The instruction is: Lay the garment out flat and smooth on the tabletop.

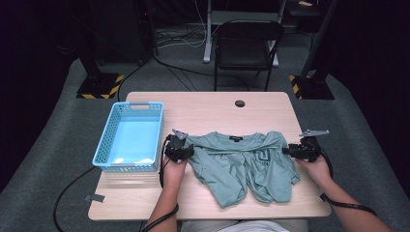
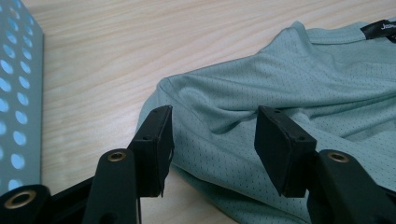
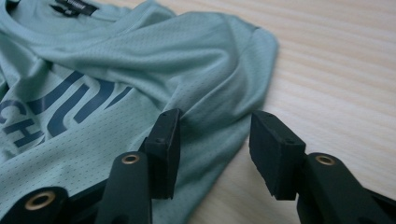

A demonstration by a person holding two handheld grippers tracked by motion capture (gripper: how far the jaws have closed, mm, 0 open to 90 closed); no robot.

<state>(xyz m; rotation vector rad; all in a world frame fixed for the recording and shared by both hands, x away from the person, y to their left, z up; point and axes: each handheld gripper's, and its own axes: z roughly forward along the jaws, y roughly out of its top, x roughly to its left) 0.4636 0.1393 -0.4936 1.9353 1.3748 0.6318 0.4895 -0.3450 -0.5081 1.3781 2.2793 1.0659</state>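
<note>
Shirt [image 3: 93, 140] print: partial dark letters, unreadable.

— How are we holding the left gripper [image 1: 186, 147]?
— We're keeping it low, forearm reaching in from below, jaws standing apart.
— And the right gripper [image 1: 286, 151]?
— We're pointing it inward, jaws parted too, pressing on nothing.
</note>
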